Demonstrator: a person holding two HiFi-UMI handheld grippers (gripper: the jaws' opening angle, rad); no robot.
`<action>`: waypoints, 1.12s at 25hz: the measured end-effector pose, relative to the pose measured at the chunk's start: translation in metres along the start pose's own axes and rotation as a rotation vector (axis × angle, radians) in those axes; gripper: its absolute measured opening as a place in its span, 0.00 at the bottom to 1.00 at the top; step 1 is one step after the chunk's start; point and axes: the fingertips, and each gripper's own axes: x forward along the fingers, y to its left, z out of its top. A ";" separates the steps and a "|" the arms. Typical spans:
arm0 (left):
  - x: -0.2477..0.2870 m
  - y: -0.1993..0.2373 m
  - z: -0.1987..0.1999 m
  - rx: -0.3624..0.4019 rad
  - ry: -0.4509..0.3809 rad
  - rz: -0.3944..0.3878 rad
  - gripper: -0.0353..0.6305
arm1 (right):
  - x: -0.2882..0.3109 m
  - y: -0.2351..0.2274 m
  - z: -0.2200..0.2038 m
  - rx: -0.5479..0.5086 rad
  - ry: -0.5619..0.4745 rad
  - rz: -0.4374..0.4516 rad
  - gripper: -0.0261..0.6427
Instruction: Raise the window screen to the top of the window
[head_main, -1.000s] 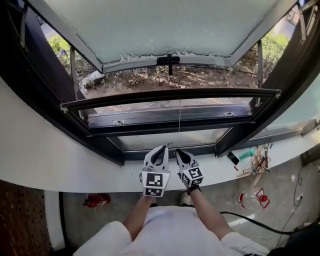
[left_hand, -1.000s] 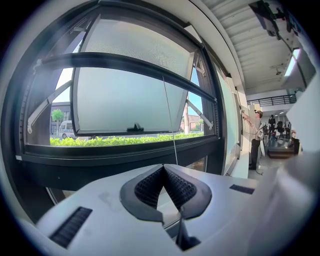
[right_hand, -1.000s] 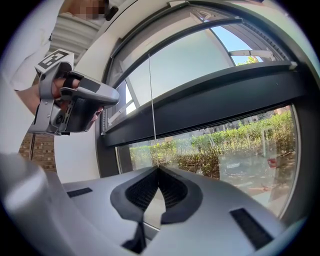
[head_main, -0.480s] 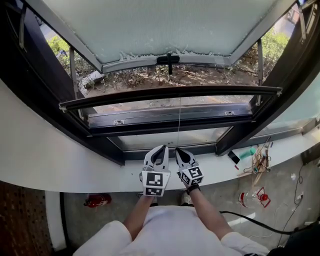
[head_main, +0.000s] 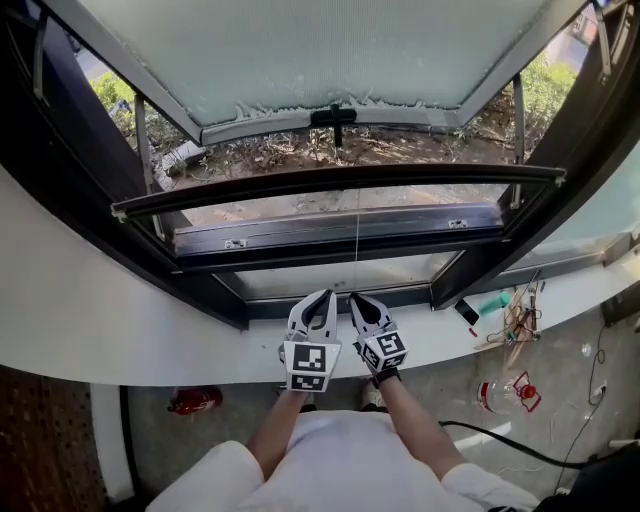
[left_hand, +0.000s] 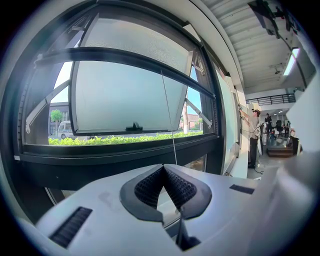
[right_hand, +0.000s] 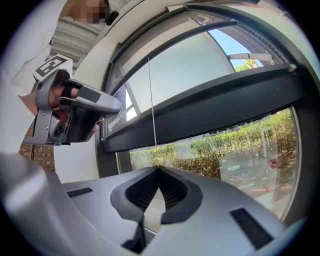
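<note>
Both grippers are held side by side over the white sill (head_main: 150, 335), below the middle of the window.

Left gripper (head_main: 328, 296): jaws closed tip to tip, nothing seen clamped. In its own view (left_hand: 163, 167) the pull cord (left_hand: 169, 115) is seen passing just right of the closed tips.

Right gripper (head_main: 353, 299): jaws also pinched together. In its own view the cord (right_hand: 152, 110) is met right at the tips (right_hand: 158, 169), so it is read as clamped on the pull cord (a thin line, the contact itself barely resolved).

The cord is run straight and taut from the right gripper's tips up to the dark bottom rail of the window screen (head_main: 340, 182).

Window screen position: the rail is laid across the opening from side to side, above the lower frame. In the left gripper view it is seen short of the top frame (left_hand: 125, 57). In the head view its left end sits lower than its right. The mesh can't be made out.

Beyond the rail, a frosted sash (head_main: 330, 50) is swung outward, with a black handle (head_main: 335, 117) at its lower edge.

On the floor under the sill, a red fire extinguisher (head_main: 193, 402) is seen at left and a clear bottle (head_main: 508, 393) with red fittings at right.
</note>
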 end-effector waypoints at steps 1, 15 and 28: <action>0.000 0.000 0.000 0.000 0.001 -0.001 0.06 | 0.000 0.000 0.001 -0.003 -0.001 0.001 0.04; 0.000 0.001 -0.003 -0.007 0.004 0.006 0.06 | 0.006 0.004 0.046 -0.028 -0.106 0.018 0.04; -0.003 0.016 -0.004 -0.020 0.003 0.034 0.06 | 0.004 0.006 0.064 -0.031 -0.151 0.015 0.04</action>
